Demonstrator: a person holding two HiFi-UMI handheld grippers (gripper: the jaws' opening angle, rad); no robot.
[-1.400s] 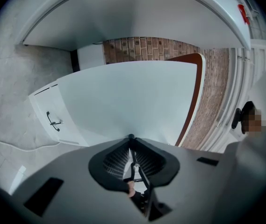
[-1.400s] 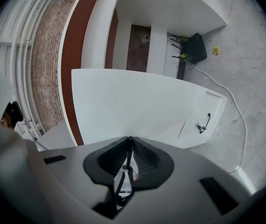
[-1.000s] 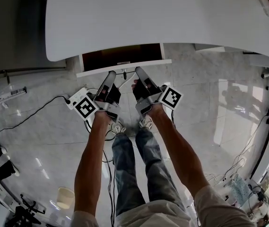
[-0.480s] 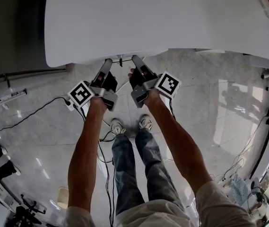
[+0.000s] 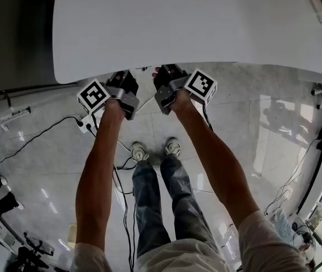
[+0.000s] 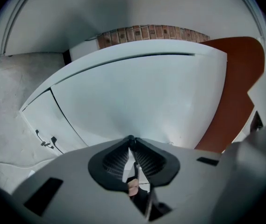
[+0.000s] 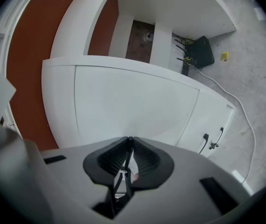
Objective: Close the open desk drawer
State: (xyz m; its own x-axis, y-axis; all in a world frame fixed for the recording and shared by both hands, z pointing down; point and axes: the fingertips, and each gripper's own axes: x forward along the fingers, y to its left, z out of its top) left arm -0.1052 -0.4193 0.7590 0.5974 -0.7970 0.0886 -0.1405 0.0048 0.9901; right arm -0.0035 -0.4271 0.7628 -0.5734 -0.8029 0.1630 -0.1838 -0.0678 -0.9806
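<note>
The white desk top (image 5: 194, 21) fills the upper head view, and the drawer is hidden beneath it. In the left gripper view the drawer's flat white front (image 6: 137, 97) fills the frame just ahead of my left gripper (image 6: 130, 139), whose tips meet with nothing between them. My right gripper (image 7: 130, 139) is likewise shut and empty in front of the same white panel (image 7: 133, 101). From the head view, both grippers (image 5: 128, 75) (image 5: 162, 72) reach side by side under the desk's front edge.
Beside the drawer front are cabinet doors with small dark handles (image 6: 46, 141) (image 7: 212, 139). A red-brown panel (image 6: 235, 87) flanks the desk. A black box with cables (image 7: 200, 50) lies under it. A power strip and cords (image 5: 84, 123) trail over the glossy floor by the person's shoes (image 5: 155, 151).
Both grippers have travelled forward toward the desk. The drawer, open with its dark inside showing a second ago, has slid in under the desk top and out of the head view.
</note>
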